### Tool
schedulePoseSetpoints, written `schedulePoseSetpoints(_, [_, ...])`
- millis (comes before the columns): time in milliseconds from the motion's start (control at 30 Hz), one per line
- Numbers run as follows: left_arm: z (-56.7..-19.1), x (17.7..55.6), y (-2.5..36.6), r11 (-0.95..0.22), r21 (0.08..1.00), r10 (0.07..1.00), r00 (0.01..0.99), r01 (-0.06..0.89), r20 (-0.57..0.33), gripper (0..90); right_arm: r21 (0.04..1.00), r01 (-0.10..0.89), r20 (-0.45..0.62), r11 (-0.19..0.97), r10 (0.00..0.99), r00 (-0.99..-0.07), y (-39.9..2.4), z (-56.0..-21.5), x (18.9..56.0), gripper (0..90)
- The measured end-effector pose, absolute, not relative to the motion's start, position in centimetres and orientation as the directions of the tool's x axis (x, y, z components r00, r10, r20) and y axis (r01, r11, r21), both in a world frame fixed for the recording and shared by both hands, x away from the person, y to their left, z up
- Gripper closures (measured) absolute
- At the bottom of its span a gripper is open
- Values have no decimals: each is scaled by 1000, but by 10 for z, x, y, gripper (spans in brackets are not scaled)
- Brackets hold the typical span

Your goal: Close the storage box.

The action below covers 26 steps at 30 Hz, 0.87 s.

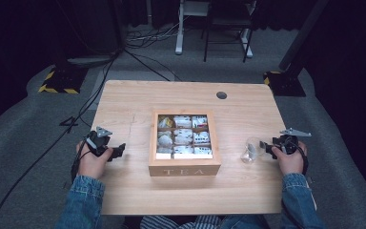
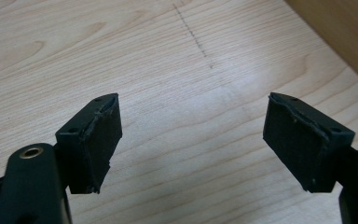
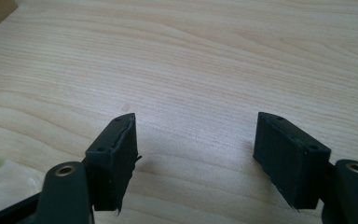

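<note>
A wooden box [image 1: 184, 169] marked TEA stands open at the table's middle, its compartments holding several tea packets [image 1: 183, 136]. My left gripper [image 1: 119, 150] rests low over the table left of the box; its jaws [image 2: 193, 107] stand open over bare wood, and the box's side [image 2: 340, 32] shows at the upper right. Right of the box my right gripper [image 1: 265, 145] is also low, jaws [image 3: 196, 121] open with nothing between them. A clear glass-like object [image 1: 250, 150] sits just left of its tips and appears as a pale blur [image 3: 0, 182] beside the left jaw.
The light wooden table [image 1: 124, 100] has a round cable hole [image 1: 221, 95] at the back right. The person's denim sleeves [image 1: 83, 202] come in at the front edge. Beyond the table lie grey carpet, cables and stand bases [image 1: 59, 81].
</note>
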State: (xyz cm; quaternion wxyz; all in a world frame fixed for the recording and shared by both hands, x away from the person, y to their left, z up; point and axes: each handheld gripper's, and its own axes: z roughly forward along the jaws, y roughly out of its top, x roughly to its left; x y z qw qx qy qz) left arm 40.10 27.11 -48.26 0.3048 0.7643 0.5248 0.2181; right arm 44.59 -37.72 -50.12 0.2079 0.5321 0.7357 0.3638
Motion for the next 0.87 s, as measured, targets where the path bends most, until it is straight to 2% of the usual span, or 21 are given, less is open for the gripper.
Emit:
schedulePoseSetpoints(333, [-498, 404, 273, -260, 698, 934, 357, 667, 7, 204, 758, 617, 34, 210, 933, -358, -375, -503, 447, 293])
schedulePoseSetpoints(467, [-501, 406, 273, -278, 687, 931, 364, 671, 22, 199, 749, 616, -1, 243, 931, -366, -373, -503, 448, 255])
schedulePoseSetpoints(600, [-504, 407, 273, -253, 696, 925, 378, 672, -28, 198, 749, 616, -1, 243, 931, -365, -373, -503, 448, 252])
schedulePoseSetpoints(867, [-504, 408, 273, -259, 694, 925, 380, 672, -23, 170, 749, 617, -4, 242, 932, -362, -373, -503, 448, 245])
